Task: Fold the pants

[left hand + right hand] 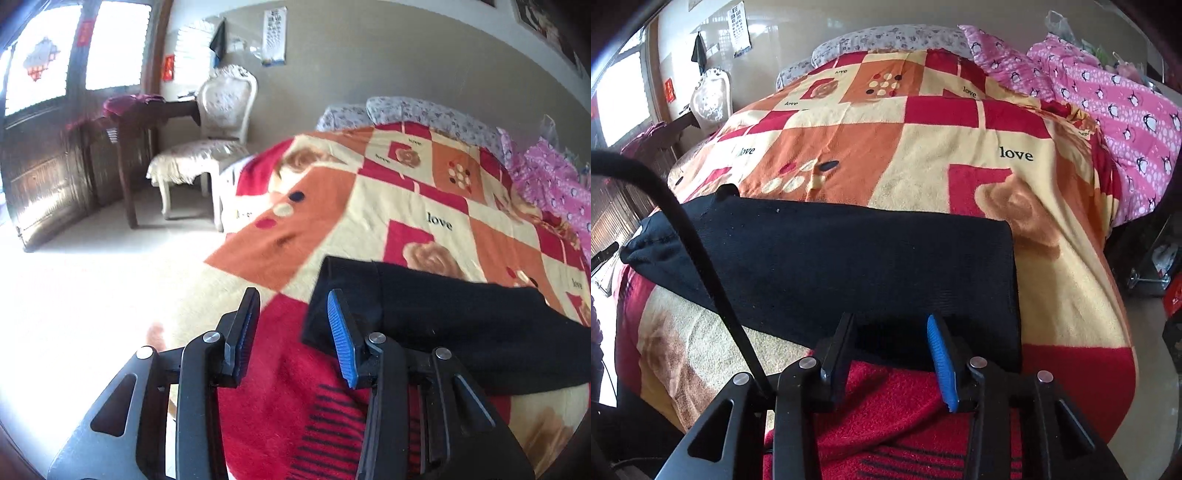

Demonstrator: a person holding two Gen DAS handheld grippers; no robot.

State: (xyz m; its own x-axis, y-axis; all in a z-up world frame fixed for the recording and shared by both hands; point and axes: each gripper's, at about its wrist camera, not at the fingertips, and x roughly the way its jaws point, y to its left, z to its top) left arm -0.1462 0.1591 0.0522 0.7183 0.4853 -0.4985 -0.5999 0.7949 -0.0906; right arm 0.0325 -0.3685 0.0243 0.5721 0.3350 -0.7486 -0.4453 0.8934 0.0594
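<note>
Left gripper (293, 325) hung over the bed with its fingers spread wide, nothing between them but red blanket. Off the left finger: sunlit floor, then a dark wooden desk (147, 114) and a white upholstered chair (218, 122) by the wall, well beyond the fingertips. The blue-padded right finger (341, 339) sat at the near left corner of the black pants (461, 325); touching or just over it, could not tell. From that finger the pants ran rightward, lying flat on the patchwork "love" blanket (406, 206). Beyond the fingertips, at the far end of the bed, was a grey floral pillow (424, 110), with pink bedding (554, 184) far right.

Right gripper (894, 339) was also wide open, gripping nothing. A black cable (683, 229) arced up from beside its left finger. Both fingertips sat at the near edge of the folded black pants (831, 266), which stretched flat across the blanket (923, 155) ahead of the fingers, mostly to their left, its right edge a little past the blue-padded finger (942, 365). Contact with cloth unclear. A pink penguin-print quilt (1108, 103) lay well off the right finger, at the bed's far side.
</note>
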